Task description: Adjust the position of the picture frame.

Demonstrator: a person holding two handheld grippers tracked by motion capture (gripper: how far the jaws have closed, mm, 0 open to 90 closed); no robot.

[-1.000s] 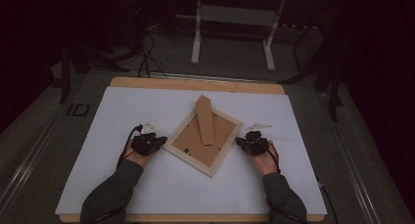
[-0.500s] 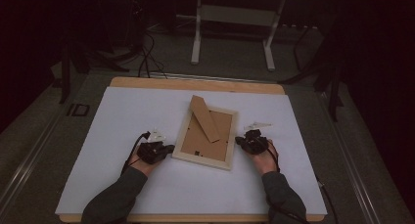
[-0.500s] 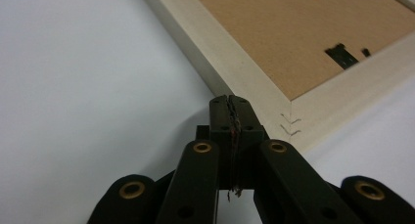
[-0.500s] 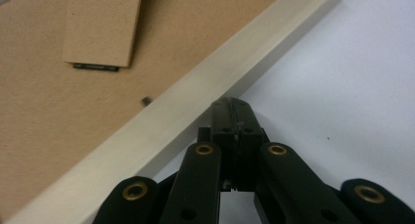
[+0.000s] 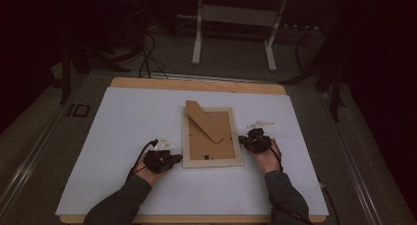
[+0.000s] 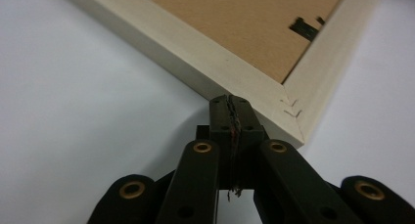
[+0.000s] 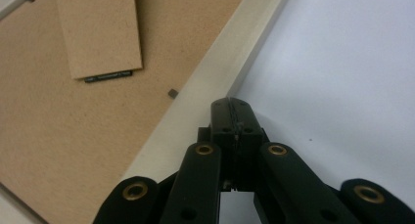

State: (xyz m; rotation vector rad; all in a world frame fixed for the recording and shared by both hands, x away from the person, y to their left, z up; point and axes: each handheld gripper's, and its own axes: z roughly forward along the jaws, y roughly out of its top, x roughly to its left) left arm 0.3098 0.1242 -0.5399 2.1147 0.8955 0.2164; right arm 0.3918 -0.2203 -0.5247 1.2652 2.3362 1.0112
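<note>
Picture frame lies face-down; left gripper and right gripper, both closed and empty, apparently nudge its edges to square it.

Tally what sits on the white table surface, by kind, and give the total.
Picture frame, lying face down with its brown backing up: 1
Grippers, left gripper and right gripper, both shut at the frame's edges: 2
Total: 3

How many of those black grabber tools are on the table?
2: the left gripper sits shut at the picture frame's near left corner, and the right gripper sits shut against its right edge.
</note>
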